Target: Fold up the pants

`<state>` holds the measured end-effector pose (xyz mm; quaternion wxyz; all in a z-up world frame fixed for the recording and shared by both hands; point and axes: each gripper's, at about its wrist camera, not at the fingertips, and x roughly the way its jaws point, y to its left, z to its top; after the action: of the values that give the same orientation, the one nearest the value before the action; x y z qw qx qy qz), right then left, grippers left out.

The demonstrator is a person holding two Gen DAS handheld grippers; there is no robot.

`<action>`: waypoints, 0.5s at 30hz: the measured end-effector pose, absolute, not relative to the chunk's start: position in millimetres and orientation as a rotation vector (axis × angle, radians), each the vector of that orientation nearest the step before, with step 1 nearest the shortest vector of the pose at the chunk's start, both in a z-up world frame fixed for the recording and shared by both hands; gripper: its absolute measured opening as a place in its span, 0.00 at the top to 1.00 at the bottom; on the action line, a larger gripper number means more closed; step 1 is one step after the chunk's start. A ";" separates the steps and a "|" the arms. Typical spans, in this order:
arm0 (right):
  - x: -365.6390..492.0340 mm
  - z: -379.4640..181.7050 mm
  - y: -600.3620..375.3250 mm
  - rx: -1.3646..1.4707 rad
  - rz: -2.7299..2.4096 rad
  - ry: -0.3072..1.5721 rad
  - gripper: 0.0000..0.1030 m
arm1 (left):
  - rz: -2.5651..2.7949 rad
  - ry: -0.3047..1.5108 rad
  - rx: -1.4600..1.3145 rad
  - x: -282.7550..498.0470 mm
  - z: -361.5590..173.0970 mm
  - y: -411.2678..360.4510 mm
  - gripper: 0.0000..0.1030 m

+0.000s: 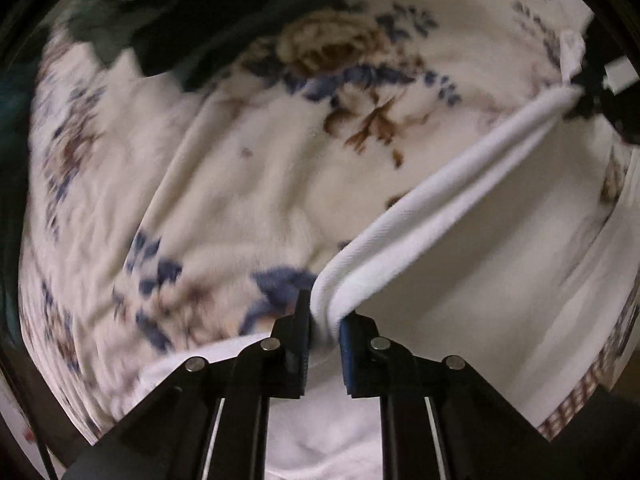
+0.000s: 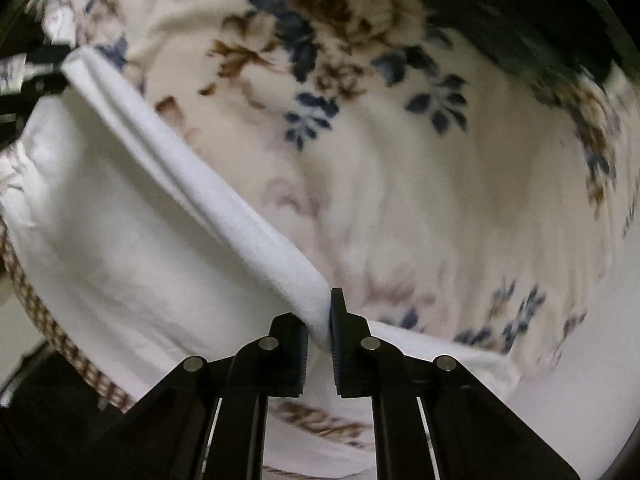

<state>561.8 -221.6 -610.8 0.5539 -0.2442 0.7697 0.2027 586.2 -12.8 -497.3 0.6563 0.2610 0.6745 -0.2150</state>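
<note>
**Both ends of the white hem pinched, cloth stretched between**

Left gripper [image 1: 324,330] of mine is clamped on one end of the thick white folded edge of the soft cotton pants [image 1: 448,184]; my right gripper [image 2: 319,330] is clamped on the other end of that same edge. Between the two pinches the edge runs taut and straight, raised off the cream fleece blanket with blue and brown flowers [image 2: 400,184], and the rest of the pants hangs below the edge, on the side toward me. Beyond the edge, at the blanket's far side, lies a dark green garment [image 1: 208,20].

I judge the fabric light, limp and not slippery. It sags wherever I don't hold it, so the doubled edge is the right place to grip: thick enough not to slip out, and both layers come along together.
</note>
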 end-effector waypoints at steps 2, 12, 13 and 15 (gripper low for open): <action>556.4 -600.5 -229.1 -0.529 0.455 1.794 0.90 | -0.447 1.527 0.499 569.8 -473.3 -0.9 0.91; 353.0 -537.6 -250.0 -0.305 0.373 1.806 0.91 | -0.223 1.693 -0.038 383.9 -476.3 -10.4 0.91; 332.2 -535.2 -239.1 -0.282 0.359 1.818 0.91 | -0.194 1.730 -0.076 368.4 -488.0 -9.6 0.91; 295.9 -552.5 -234.9 -0.262 0.315 1.846 0.91 | -0.149 1.773 -0.117 344.4 -505.9 -7.8 0.91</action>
<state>295.9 -234.9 -552.5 0.5855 -0.1122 0.7914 0.1352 344.4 -7.8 -505.9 0.6281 -0.0509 0.7738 -0.0651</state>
